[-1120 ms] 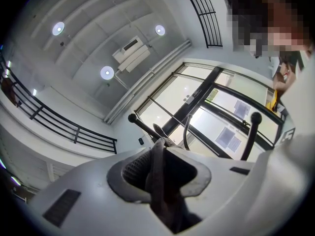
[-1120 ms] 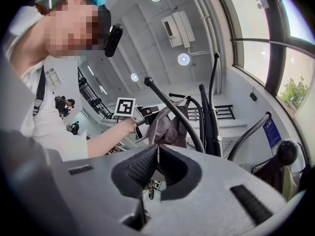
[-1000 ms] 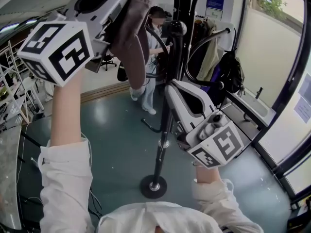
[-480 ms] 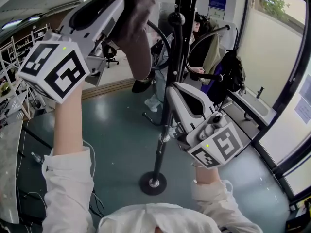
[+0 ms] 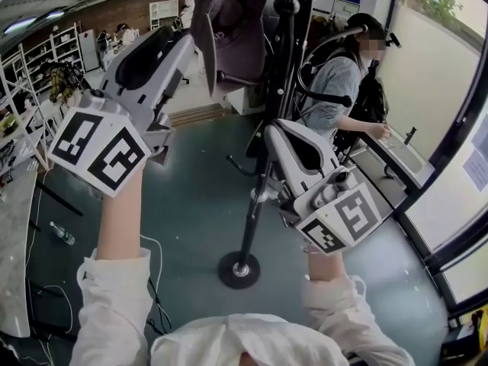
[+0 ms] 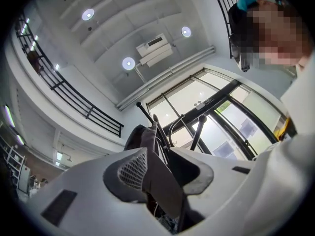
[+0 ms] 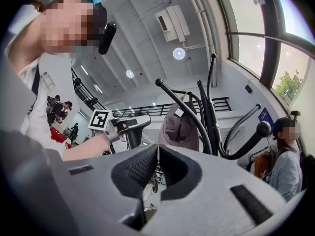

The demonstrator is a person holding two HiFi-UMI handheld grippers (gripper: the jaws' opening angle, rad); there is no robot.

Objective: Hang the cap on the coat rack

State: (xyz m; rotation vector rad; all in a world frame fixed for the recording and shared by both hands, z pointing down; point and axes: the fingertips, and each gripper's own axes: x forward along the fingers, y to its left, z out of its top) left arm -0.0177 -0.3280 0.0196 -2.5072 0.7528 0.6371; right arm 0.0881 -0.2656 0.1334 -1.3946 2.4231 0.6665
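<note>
Brown cap [image 7: 181, 129] shows a white label [image 7: 179, 113], unreadable.

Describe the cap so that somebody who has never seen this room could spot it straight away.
Find the black coat rack, a thin pole on a round base in the middle of the blue-green floor. The cap hangs over one of the curved arms near its top. It is soft, dusty mauve-brown fabric, set against bare black metal.
</note>
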